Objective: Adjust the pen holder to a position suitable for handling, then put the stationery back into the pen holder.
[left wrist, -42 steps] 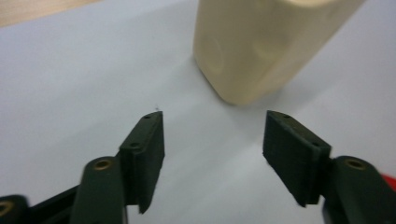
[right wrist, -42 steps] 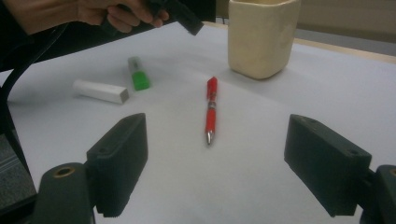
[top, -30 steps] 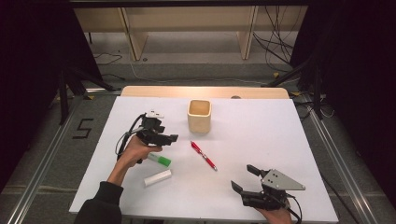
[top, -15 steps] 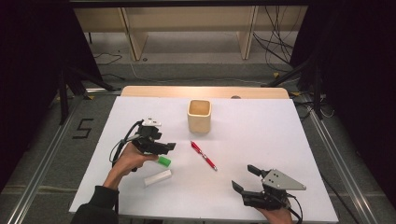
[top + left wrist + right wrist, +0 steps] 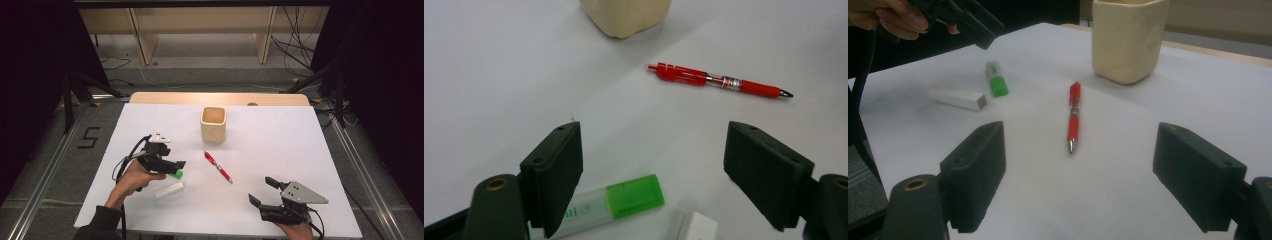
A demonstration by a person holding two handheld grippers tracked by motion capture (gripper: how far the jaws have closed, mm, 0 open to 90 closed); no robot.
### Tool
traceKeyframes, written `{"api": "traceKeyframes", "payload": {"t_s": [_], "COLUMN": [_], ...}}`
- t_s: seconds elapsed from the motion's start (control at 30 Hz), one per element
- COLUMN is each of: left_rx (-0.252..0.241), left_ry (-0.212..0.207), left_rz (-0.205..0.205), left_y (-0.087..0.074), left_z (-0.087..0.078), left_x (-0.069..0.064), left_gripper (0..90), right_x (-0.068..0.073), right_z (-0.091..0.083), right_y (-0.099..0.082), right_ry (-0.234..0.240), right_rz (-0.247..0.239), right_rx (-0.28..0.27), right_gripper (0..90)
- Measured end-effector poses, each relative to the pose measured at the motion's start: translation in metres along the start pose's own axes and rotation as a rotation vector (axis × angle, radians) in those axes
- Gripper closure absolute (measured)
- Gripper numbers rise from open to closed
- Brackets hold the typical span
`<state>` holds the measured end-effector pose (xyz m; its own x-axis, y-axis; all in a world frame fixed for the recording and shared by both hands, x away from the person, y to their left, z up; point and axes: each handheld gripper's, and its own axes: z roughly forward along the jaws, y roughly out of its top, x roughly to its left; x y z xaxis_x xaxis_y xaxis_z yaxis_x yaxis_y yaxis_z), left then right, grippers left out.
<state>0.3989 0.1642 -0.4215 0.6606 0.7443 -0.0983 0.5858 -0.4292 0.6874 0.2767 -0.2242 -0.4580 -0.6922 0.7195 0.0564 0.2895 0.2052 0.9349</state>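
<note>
Dark room, white table (image 5: 300, 150); left gripper (image 5: 172, 167) jaws just widening over green-capped marker (image 5: 616, 202); right gripper (image 5: 265, 192) jaws wide, empty.

Red pen (image 5: 218, 166), green-capped marker (image 5: 610, 205), beige cup (image 5: 213, 124), white table (image 5: 280, 145).

Black tool (image 5: 170, 167) — seemingly dark sleeve (image 5: 97, 227)

The cup (image 5: 213, 124) stands behind the pen (image 5: 218, 166). Left of the pen lies the marker (image 5: 175, 174), with the eraser (image 5: 168, 190) just before it.
</note>
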Motion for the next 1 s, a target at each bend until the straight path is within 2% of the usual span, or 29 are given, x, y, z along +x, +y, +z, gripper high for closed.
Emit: {"api": "traceKeyframes", "payload": {"t_s": [0.3,0.4,0.53,0.83,1.0], "left_rx": [0.051,0.079,0.089,0.146,0.168], "left_ry": [0.001,0.002,-0.002,0.006,-0.003], "left_rz": [0.029,0.044,0.043,0.087,0.093], "left_y": [-0.007,-0.011,-0.012,-0.015,-0.019], "left_z": [-0.006,-0.006,-0.007,-0.007,-0.007], "left_x": [-0.003,-0.004,-0.004,-0.010,-0.011], "left_gripper": [21.8,21.5,21.5,21.0,21.3], "right_x": [0.000,0.000,0.001,0.000,0.000], "right_z": [0.000,0.000,0.000,0.000,0.000], "right_y": [0.000,0.000,0.000,-0.001,0.000], "right_ry": [0.002,0.000,0.000,-0.002,-0.002], "right_rz": [0.000,0.000,0.000,0.001,0.000], "right_rx": [0.004,0.004,0.003,0.005,0.004], "right_gripper": [21.9,21.9,21.9,21.9,21.9]}}
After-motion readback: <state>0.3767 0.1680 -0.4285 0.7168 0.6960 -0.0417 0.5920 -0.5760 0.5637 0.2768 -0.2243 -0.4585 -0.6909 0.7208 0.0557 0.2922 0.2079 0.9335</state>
